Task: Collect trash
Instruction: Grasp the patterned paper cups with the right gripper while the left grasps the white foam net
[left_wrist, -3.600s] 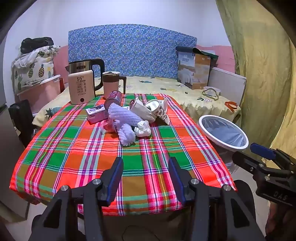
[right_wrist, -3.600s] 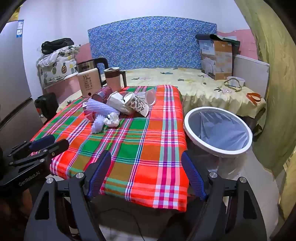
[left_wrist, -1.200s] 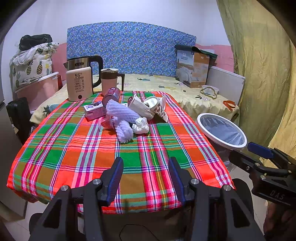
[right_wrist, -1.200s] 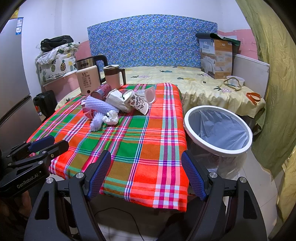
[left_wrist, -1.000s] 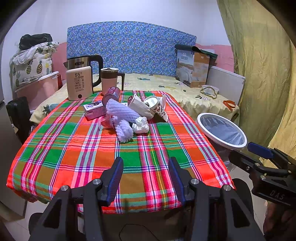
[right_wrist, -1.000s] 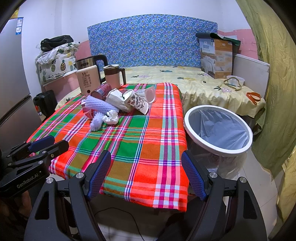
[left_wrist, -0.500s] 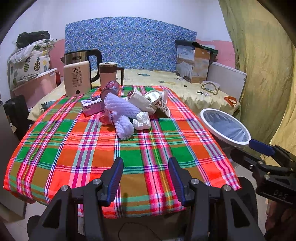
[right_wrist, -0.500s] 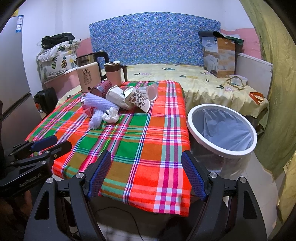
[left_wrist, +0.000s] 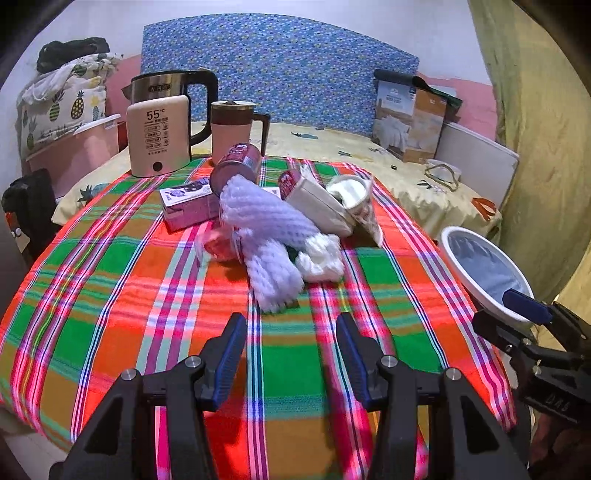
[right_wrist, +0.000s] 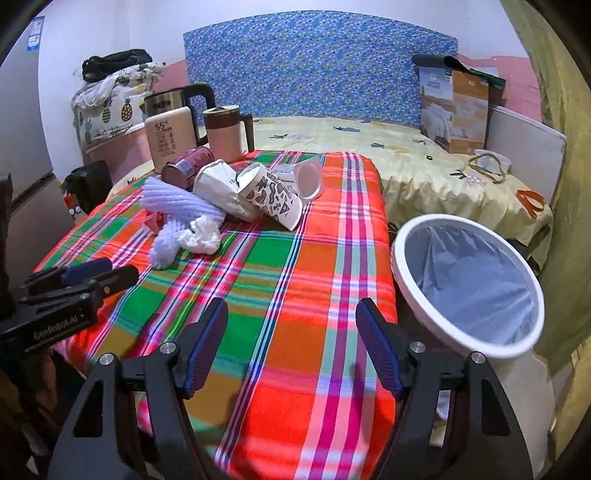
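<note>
A heap of trash lies on the plaid tablecloth (left_wrist: 110, 295): white foam netting (left_wrist: 266, 236), a crumpled tissue (left_wrist: 319, 258), a patterned paper cup (right_wrist: 271, 199), a white paper bag (right_wrist: 218, 186), a purple carton (left_wrist: 188, 206) and a dark red can (left_wrist: 236, 164). A white bin (right_wrist: 469, 280) with a blue liner stands off the table's right edge. My left gripper (left_wrist: 291, 350) hovers open over the near cloth, just short of the netting. My right gripper (right_wrist: 291, 343) is over the near right part of the table beside the bin, its jaws closing with nothing between them.
A kettle (left_wrist: 162, 129) and a pink mug (left_wrist: 232, 129) stand at the table's far edge. Behind lies a bed with a yellow sheet (right_wrist: 424, 173) and a cardboard box (right_wrist: 458, 110). A yellow-green curtain (left_wrist: 546, 110) hangs at the right.
Both grippers have moved forward over the table toward the trash heap, which now looks larger and nearer. The right jaws stand slightly narrower.
</note>
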